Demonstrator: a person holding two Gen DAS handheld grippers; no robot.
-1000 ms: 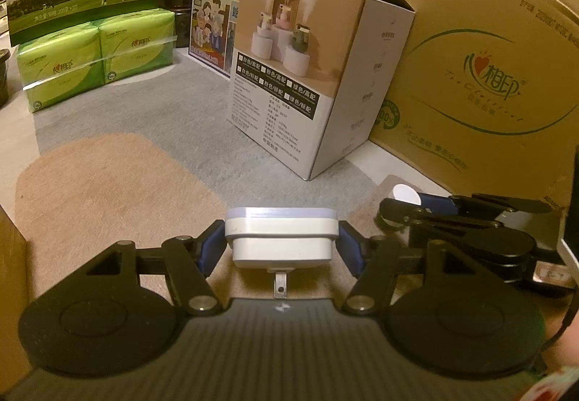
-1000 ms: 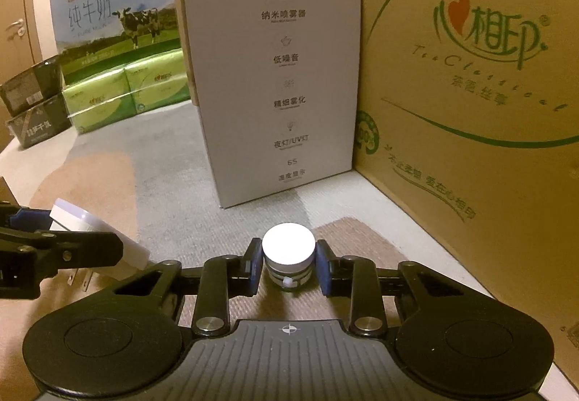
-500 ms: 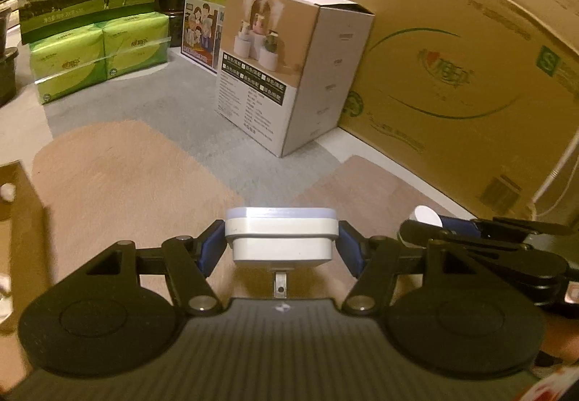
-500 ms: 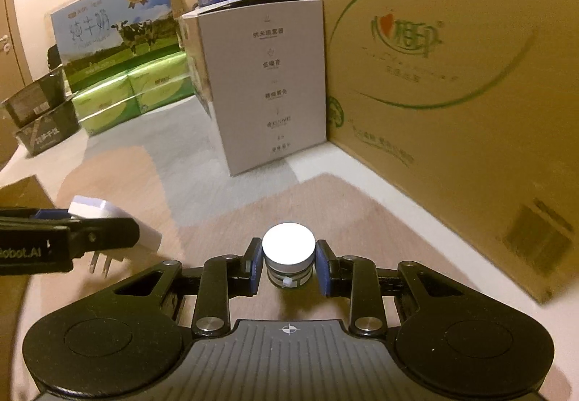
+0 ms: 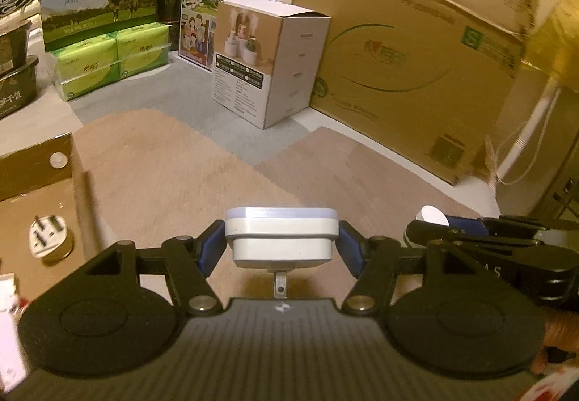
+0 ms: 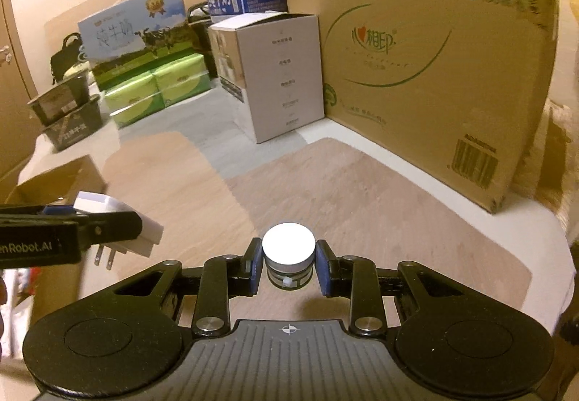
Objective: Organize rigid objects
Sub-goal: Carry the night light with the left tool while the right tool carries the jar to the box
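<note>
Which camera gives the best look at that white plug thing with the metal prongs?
The left wrist view: the white plug adapter sits centred and sharp, clamped between the left gripper's jaws. The right wrist view shows it only at the left edge, side-on, partly hidden, though both prongs show.

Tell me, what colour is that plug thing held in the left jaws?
White, the plug adapter; clearest in the left wrist view.

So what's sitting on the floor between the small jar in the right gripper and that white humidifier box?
Nothing: in the right wrist view, only bare mat lies between the jar and the box.
</note>
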